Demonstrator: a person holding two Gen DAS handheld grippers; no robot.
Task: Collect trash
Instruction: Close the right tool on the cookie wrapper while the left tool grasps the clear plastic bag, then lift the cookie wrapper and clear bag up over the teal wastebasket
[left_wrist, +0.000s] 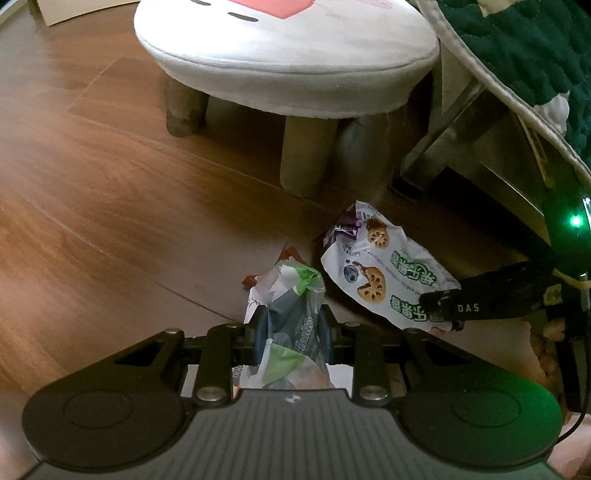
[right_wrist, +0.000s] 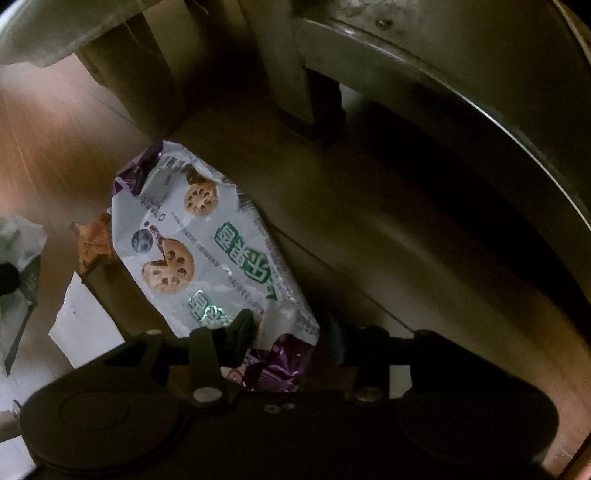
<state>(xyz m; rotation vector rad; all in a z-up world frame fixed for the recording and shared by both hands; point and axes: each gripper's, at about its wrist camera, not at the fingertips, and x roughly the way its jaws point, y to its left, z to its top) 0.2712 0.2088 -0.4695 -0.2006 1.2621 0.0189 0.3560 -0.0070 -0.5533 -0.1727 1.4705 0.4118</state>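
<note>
A: What is being gripped nearest the lens?

B: A crumpled grey, green and white plastic wrapper (left_wrist: 295, 325) is being pinched between the blue pads of the left gripper (left_wrist: 291, 332), its glossy film bunching above the black metal fingers. Beneath it a flat white sheet of paper (left_wrist: 340, 376) is lying on the floor.

A: And the right gripper (right_wrist: 288, 339)?

B: Its jaws are being held apart. The purple-edged end of a shiny white foil biscuit packet (right_wrist: 207, 240), printed with round lotus-root slices and green characters, is sitting between them; whether the pads are touching it cannot be told.

A: Where is that packet lying?

B: Flat on the brown wood-grain plank floor (left_wrist: 110, 184), just beside the pinched wrapper, with a small torn brown scrap (right_wrist: 94, 245) touching its edge.

A: What is crowding the space beyond?

B: A round white padded stool (left_wrist: 288, 59) on stubby cylindrical legs is standing behind, and a brushed metal frame (left_wrist: 480, 155) draped with dark green quilted fabric (left_wrist: 532, 48) is overhanging the packet's far side.
</note>
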